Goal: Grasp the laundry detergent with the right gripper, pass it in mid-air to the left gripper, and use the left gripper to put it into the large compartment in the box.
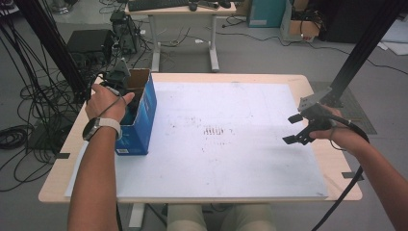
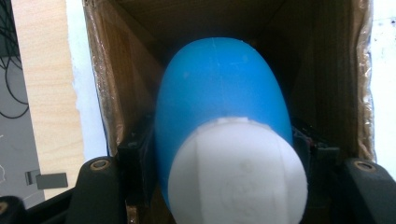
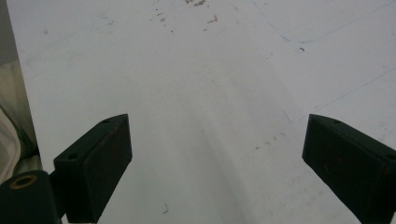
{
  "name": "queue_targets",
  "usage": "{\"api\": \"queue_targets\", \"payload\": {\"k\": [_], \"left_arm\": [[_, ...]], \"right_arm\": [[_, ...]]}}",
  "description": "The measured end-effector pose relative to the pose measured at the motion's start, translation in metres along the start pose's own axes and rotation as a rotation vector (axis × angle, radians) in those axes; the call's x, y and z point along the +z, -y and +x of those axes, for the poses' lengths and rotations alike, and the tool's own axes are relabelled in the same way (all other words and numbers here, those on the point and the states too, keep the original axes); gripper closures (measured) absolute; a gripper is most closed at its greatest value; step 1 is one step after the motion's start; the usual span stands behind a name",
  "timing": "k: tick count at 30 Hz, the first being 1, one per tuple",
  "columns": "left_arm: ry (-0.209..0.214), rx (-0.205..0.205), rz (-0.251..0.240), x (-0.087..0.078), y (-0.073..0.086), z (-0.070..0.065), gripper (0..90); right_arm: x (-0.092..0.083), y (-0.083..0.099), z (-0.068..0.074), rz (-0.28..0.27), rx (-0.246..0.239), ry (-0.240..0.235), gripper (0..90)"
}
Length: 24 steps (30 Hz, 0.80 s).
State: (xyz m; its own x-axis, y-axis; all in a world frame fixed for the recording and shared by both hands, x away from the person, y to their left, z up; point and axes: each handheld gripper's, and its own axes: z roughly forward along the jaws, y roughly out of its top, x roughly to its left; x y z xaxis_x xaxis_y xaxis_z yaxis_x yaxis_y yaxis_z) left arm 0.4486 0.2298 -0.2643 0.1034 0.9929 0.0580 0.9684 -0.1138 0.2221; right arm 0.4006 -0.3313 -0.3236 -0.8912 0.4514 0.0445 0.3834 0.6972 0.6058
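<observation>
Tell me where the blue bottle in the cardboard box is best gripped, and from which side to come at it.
Grip the blue bottle across its blue body just behind the white cap, coming down through the open top of the blue box. Its cap end points up at the opening, and the box walls close off its sides. The left gripper is already shut on it there, one jaw on each flank.
</observation>
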Motion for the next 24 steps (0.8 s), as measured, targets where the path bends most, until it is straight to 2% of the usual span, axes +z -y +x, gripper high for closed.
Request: {"api": "queue_targets", "payload": {"k": [5,24], "left_arm": [[0.001,-0.011,-0.001,0.0003,0.0001,-0.0005,37.1],[0.005,-0.012,0.001,0.0000,0.0003,0.0000,37.0]], "right_arm": [[-0.0002,0.0001,0.0000,0.005,-0.001,-0.001,8.3],[-0.0002,0.0004,0.0000,0.006,-0.001,0.000,8.3]]}}
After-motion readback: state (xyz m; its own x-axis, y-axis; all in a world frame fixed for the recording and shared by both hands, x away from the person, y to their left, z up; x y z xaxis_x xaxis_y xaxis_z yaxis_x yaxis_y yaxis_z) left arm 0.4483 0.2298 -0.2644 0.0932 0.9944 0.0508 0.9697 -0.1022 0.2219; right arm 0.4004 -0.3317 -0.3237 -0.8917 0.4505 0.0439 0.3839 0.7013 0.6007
